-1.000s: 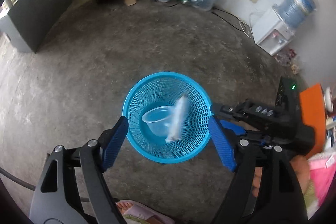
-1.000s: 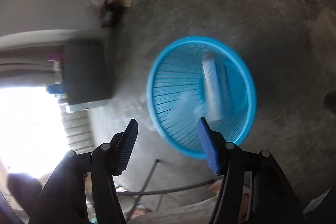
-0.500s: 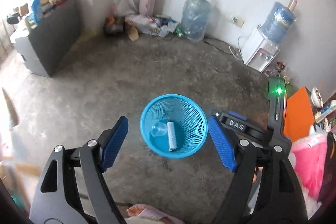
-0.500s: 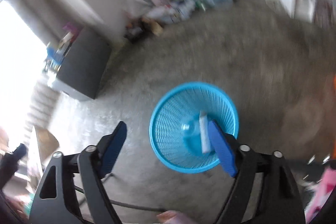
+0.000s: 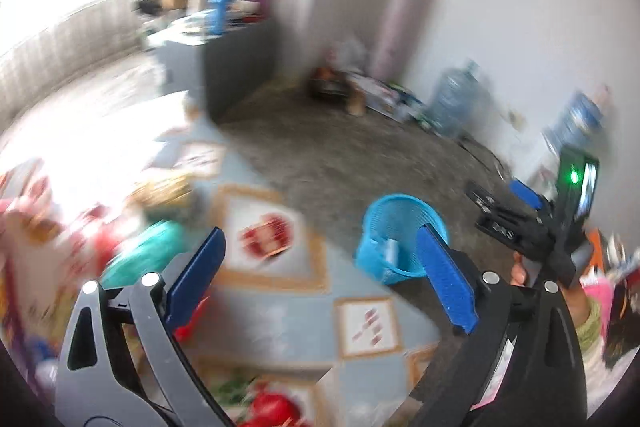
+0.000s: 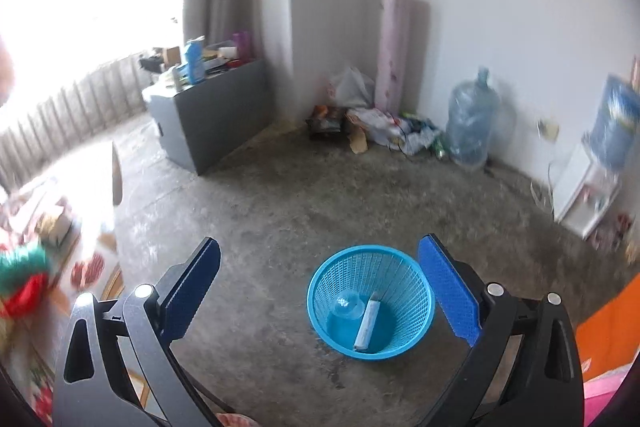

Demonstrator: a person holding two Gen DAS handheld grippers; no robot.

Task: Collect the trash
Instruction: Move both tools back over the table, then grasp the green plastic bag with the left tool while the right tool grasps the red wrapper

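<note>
A blue mesh wastebasket (image 6: pixel 370 301) is seen standing upright on the bare concrete floor (image 6: pixel 320 195), between the spread fingers of the right gripper (image 6: pixel 320 293) in the right wrist view. Inside it, a clear plastic cup (image 6: pixel 347 303) and a white tube-shaped wrapper (image 6: pixel 367 319) are seen lying side by side on the bottom. The right gripper's blue pads are held wide apart and nothing is gripped between them. In the blurred left wrist view, the left gripper (image 5: pixel 320 279) is likewise seen wide open and empty, held over a patterned floor mat (image 5: pixel 280 311). The wastebasket (image 5: pixel 394 239) is partly covered there by one blue pad. Against the far wall, a water jug (image 6: pixel 472 127), a rolled pink mat (image 6: pixel 394 47) and a grey cabinet (image 6: pixel 212 111) are seen.
</note>
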